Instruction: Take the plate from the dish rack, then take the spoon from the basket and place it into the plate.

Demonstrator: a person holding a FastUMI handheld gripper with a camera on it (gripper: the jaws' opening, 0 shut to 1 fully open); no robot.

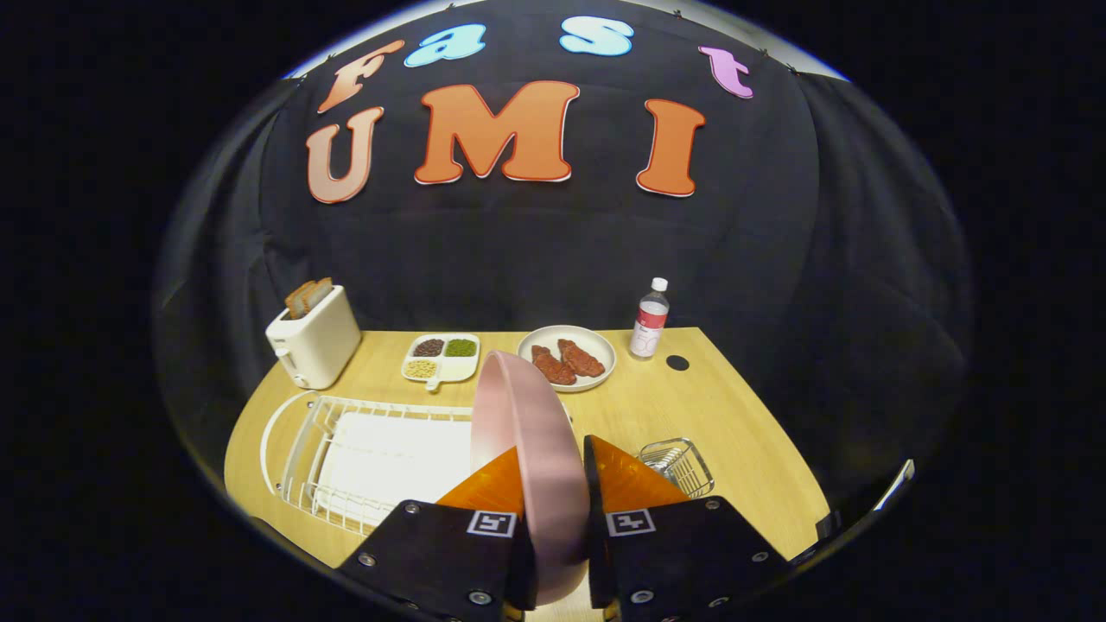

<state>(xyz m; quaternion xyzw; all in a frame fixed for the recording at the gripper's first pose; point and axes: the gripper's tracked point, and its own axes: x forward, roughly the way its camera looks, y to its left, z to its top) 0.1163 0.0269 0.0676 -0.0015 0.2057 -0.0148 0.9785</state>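
A pink plate [527, 432] stands on edge between my two fingers, and my gripper [553, 484] is shut on its rim, holding it above the table. Below and to the left of the fingers lies the white wire dish rack [320, 449] with a white mat inside. To the right of the fingers, partly hidden behind one of them, stands a small wire basket [683, 462]; I cannot make out the spoon in it.
Along the back of the wooden table [734, 415] stand a white toaster [313, 344] with bread, a white divided dish [441, 357] of grains, a white plate with red meat pieces [568, 357], and a small bottle [650, 318]. A dark round spot [677, 363] marks the tabletop.
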